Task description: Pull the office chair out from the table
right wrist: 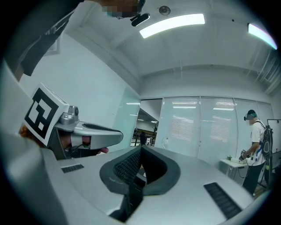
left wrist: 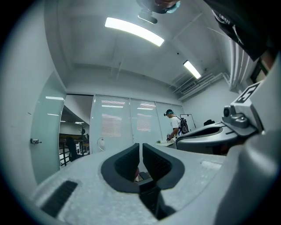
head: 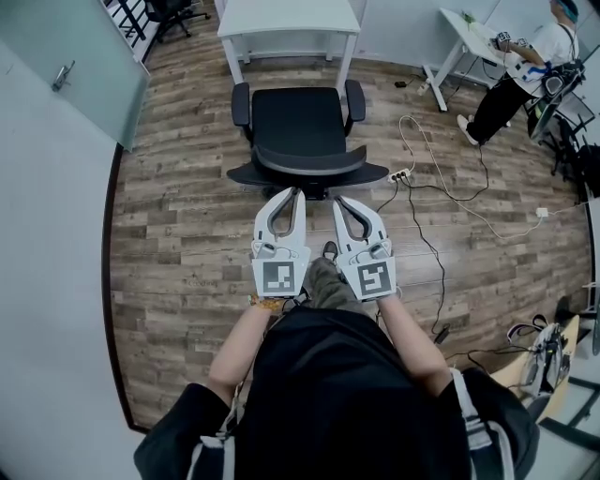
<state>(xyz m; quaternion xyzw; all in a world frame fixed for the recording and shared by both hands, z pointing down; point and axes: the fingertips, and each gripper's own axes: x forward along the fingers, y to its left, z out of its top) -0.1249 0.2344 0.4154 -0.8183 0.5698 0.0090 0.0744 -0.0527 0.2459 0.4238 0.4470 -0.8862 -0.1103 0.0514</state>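
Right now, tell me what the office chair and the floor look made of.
The office chair: matte black seat, probably fabric or mesh, no sheen; dark arms look like plastic. The floor: brown planks with grain and seams, wood or wood-look laminate, can't tell which.

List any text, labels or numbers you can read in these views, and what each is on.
No readable text in any view.
Left gripper and right gripper: square black-and-white markers on their cubes, no letters or digits.
Chair, table: no print visible.
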